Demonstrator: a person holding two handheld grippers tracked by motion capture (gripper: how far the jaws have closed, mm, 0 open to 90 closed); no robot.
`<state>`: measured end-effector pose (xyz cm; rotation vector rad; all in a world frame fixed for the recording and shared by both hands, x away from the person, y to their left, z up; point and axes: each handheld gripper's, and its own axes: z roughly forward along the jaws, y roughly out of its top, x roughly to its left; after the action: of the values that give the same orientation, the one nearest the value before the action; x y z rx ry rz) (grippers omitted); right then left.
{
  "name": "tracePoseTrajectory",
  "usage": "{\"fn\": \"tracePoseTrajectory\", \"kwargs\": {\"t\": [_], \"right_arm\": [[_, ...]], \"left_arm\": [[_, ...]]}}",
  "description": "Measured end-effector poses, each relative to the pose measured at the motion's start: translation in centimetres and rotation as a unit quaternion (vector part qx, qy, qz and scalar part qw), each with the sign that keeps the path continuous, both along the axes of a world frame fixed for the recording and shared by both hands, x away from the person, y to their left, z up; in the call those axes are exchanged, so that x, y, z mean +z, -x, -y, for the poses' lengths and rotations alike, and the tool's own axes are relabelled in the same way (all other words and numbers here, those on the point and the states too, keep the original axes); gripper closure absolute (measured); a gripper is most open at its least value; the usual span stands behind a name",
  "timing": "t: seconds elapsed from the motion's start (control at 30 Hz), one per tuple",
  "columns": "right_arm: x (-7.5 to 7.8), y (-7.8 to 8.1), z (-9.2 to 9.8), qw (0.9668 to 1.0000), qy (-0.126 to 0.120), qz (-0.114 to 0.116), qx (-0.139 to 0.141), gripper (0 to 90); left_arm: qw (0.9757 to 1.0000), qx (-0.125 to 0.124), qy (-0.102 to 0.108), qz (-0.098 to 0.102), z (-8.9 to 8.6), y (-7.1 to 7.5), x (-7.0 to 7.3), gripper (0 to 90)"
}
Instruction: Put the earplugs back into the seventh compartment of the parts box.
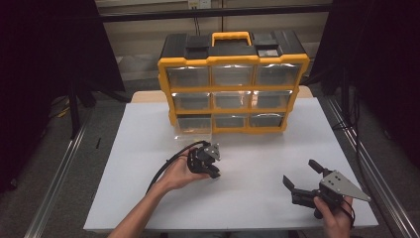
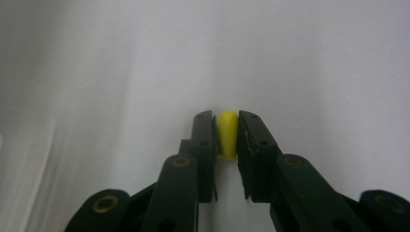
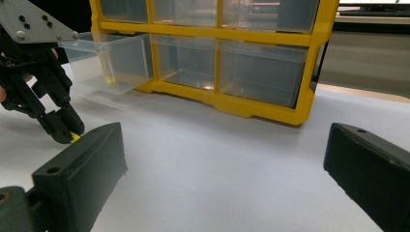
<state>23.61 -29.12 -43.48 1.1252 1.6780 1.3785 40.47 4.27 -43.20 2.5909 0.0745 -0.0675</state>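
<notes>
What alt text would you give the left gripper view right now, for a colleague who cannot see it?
The left gripper, seen along its two black jaws, is closed on a small yellow piece that is rounded at its far end. It is pinched just above the white table; whether it touches the surface is unclear.

White table at centre, grey floor at nine o'clock, black curtains at ten and two, beige wall at twelve, dim light
</notes>
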Motion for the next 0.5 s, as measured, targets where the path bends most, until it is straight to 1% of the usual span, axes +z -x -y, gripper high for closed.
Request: {"fn": "tracePoseTrajectory", "kwargs": {"t": [0.1,0.13,0.17,0.33,0.37,0.4,0.43,0.47,0.5], "right_arm": [[0.0,0.02,0.0,1.0,0.0,0.0,-0.002,1.0],[0.0,0.02,0.01,1.0,0.0,0.001,-0.002,1.0],[0.0,0.03,0.01,1.0,-0.001,0.001,-0.002,1.0],[-0.02,-0.01,0.05,1.0,-0.001,0.001,-0.002,1.0],[-0.02,-0.01,0.05,1.0,-0.001,0.001,-0.002,1.0],[-0.02,-0.01,0.06,1.0,-0.001,0.001,-0.002,1.0],[-0.02,-0.01,0.06,1.0,-0.001,0.001,-0.002,1.0],[-0.02,0.0,0.08,1.0,-0.001,0.002,-0.002,1.0],[0.0,0.02,0.11,1.0,-0.001,0.001,-0.001,1.0]], "left_arm": [[1.0,0.004,0.004,-0.002,-0.07,0.02,-0.05,80.3],[0.9999,-0.001,0.001,-0.011,-0.13,-0.1,0.04,80.4],[1.0,0.007,0.005,-0.002,-0.13,0.02,-0.06,80.6],[0.9999,0.011,0.01,-0.004,-0.28,0.07,-0.09,81.0],[0.9998,0.012,0.013,-0.005,-0.31,0.09,-0.14,81.1],[0.9999,0.011,0.012,-0.004,-0.34,0.08,-0.1,81.2],[0.9998,0.006,0.012,-0.013,-0.4,-0.01,-0.05,81.2],[0.9998,0.007,0.013,-0.013,-0.44,0.01,-0.06,81.2],[0.9996,0.014,0.021,-0.006,-0.52,0.1,-0.12,81.2]]}}
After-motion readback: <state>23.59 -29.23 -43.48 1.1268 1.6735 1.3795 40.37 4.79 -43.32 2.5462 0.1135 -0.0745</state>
